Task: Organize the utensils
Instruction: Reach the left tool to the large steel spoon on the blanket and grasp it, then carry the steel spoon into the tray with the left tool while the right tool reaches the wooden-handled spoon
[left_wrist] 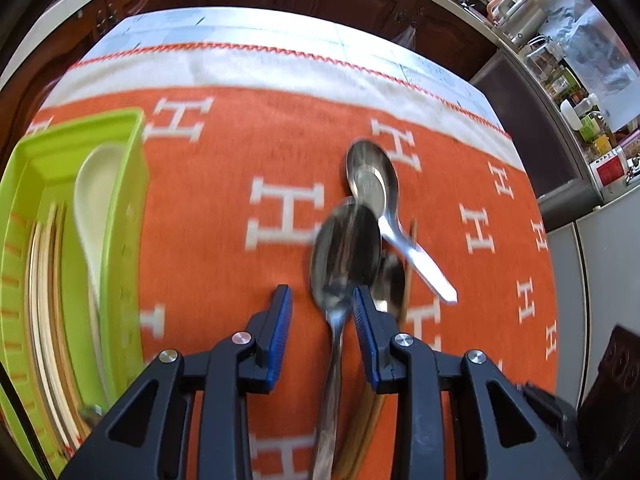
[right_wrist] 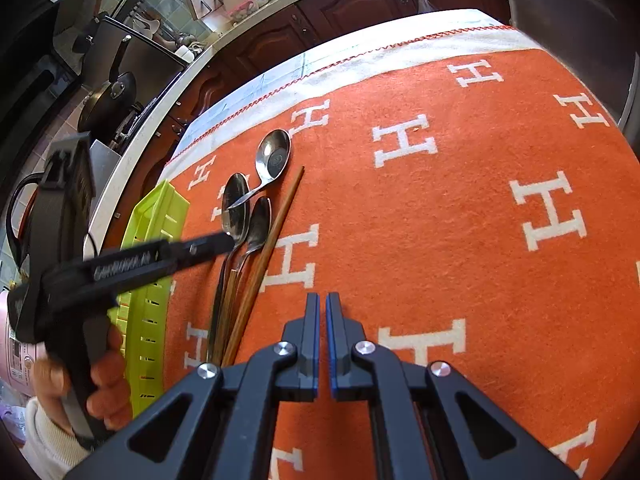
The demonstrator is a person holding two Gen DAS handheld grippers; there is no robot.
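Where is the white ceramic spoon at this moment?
In the left wrist view, the white ceramic spoon lies inside the green tray at the left, beside wooden chopsticks.

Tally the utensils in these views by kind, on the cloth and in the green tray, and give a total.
Metal spoons on the orange cloth: 3 — long spoon between the open left tongs, second long spoon, short spoon.
Loose chopstick: 1.
White ceramic spoon in the green tray: 1.
Chopsticks in the tray: blurred, uncounted.
Total: 5.
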